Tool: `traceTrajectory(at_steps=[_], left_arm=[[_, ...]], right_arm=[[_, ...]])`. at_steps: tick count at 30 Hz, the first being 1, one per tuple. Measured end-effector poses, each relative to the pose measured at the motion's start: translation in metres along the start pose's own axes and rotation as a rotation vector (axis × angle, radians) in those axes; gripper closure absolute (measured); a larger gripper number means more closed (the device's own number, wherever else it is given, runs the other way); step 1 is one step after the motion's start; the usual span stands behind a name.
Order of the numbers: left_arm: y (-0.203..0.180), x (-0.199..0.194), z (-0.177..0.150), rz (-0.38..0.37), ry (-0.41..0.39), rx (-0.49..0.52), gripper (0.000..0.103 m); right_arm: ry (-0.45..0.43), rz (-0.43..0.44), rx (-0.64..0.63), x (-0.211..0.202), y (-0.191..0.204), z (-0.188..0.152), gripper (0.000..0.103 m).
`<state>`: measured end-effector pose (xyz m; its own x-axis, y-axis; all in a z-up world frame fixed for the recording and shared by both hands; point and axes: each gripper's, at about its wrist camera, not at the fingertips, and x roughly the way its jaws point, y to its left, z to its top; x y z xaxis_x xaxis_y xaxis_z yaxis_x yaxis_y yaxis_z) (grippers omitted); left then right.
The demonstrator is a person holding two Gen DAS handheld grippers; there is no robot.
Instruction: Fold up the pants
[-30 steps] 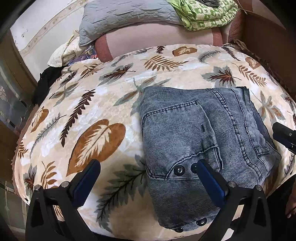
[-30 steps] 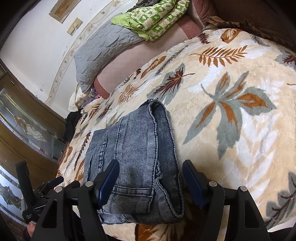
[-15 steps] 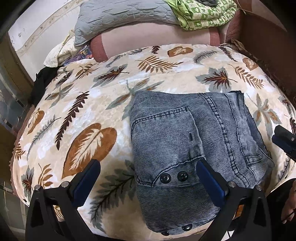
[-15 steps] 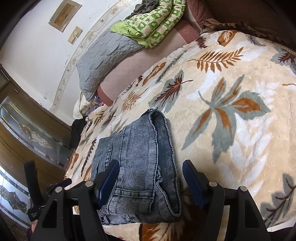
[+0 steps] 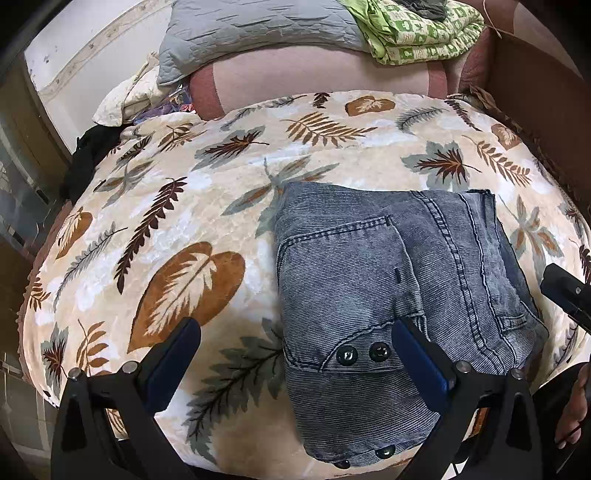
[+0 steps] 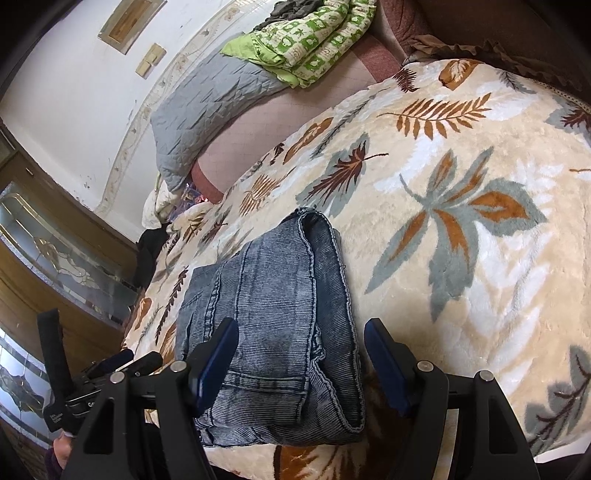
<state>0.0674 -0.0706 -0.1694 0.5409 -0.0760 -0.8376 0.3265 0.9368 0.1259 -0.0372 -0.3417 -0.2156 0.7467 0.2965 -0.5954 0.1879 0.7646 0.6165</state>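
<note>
The folded jeans (image 5: 399, 295) lie near the front edge of the leaf-print blanket (image 5: 184, 229), unchanged over the last second. The left gripper (image 5: 295, 354) and right gripper (image 6: 301, 363) stay spread wide above them, holding nothing, so the folding looks finished, though lower layers are hidden.

Leaf-print blanket (image 5: 177, 206) covers bed; folded jeans (image 5: 369, 280) lie on it.

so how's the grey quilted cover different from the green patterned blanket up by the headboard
The grey quilted cover is plain grey with stitched lines; the green patterned blanket has green and white printed squares. The grey cover lies fairly flat and spread out, while the green blanket is bunched into thick folds. A dark garment sits on top of the green blanket; nothing sits on the grey cover. Both rest on the pink bolster behind the leaf-print blanket.
</note>
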Motion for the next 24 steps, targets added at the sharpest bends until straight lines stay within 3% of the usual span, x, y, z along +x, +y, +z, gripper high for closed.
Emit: traceTrajectory(at_steps=[24], left_arm=[[-0.0017,0.0024,0.0011,-0.013,0.021,0.006,0.000]], right_arm=[[0.013,0.007,0.016,-0.0009,-0.0053,0.0026,0.029]])
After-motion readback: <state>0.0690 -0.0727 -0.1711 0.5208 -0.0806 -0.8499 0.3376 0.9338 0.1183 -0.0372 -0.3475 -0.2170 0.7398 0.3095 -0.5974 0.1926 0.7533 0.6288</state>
